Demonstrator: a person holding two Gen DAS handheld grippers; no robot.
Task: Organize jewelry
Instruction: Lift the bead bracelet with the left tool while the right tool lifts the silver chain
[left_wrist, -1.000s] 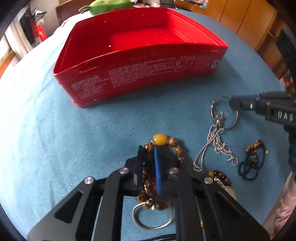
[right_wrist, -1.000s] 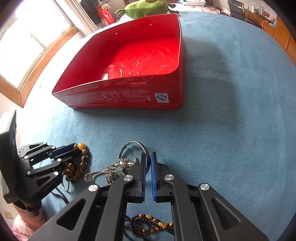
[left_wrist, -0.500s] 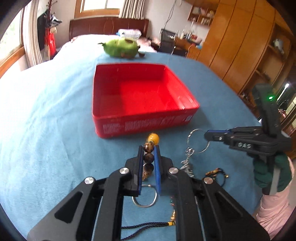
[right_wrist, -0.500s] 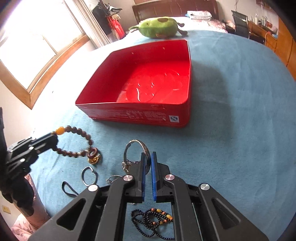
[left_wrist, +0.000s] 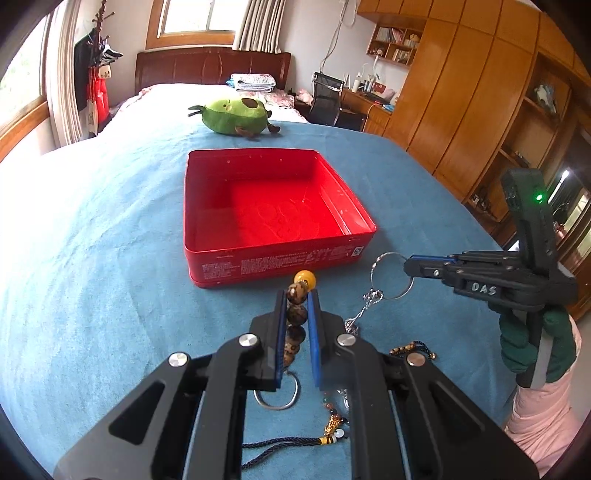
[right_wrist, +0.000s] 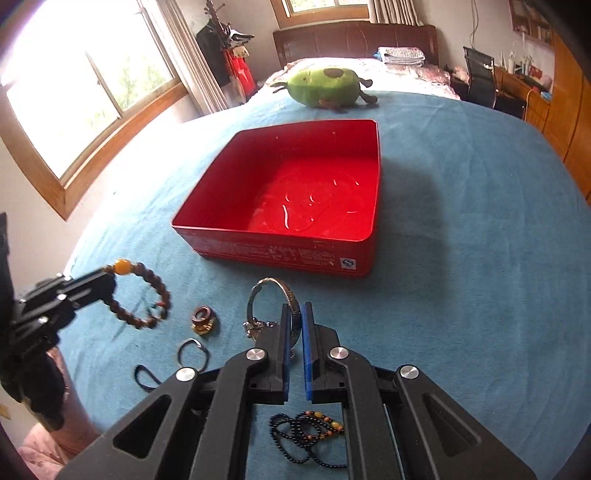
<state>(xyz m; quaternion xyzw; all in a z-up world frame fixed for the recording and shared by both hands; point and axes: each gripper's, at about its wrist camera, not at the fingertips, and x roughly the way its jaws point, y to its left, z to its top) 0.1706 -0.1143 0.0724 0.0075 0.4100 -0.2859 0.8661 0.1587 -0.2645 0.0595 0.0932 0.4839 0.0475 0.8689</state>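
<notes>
My left hand-held gripper (left_wrist: 297, 317) is clamped on a brown beaded bracelet (left_wrist: 296, 314) whose amber bead pokes out past the fingertips, raised above the blue bedspread (left_wrist: 110, 258) just short of the open red tin (left_wrist: 273, 254). My right hand-held gripper (right_wrist: 295, 332) is pinched shut on a silver bangle (right_wrist: 275, 286) with a chain dangling beneath, held near the tin's front wall. A dark bead necklace (right_wrist: 310, 435), a small ring (right_wrist: 193, 352) and a round charm (right_wrist: 202, 319) lie on the bedspread below both grippers.
</notes>
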